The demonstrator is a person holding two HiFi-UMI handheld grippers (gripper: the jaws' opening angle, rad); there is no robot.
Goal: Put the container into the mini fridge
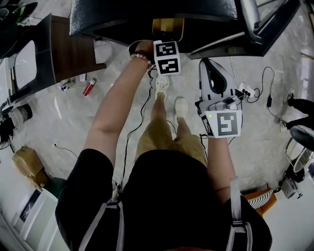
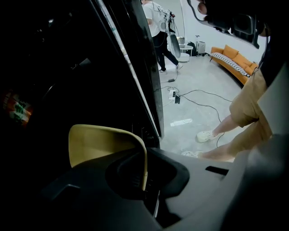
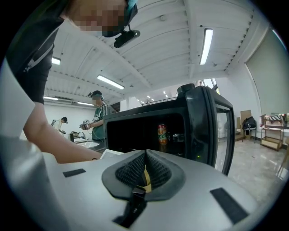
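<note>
Reaching into the dark mouth of the fridge (image 1: 147,14), the left gripper (image 2: 145,173) has the yellow container (image 2: 101,142) by one side wall. Its fingers (image 2: 174,167) are closed on the thin rim, one inside the wall and one outside. The container hangs just within the opening, beside the open door (image 2: 135,76); no view shows whether it rests on a shelf.

The right gripper (image 3: 145,173) is held back in front of the fridge, its fingers (image 3: 128,173) pressed together on nothing. Its view looks in at a can (image 3: 162,134) standing inside.

The container looks like light, smooth plastic with a thin wall, so it probably weighs little but may flex under the pinch. Held by one edge it could tilt or swing, and a glossy wall can slip. A grip near a corner, where the wall is likely stiffest, with moderate squeeze, should carry it best. Whether anything is inside it cannot be told.
</note>
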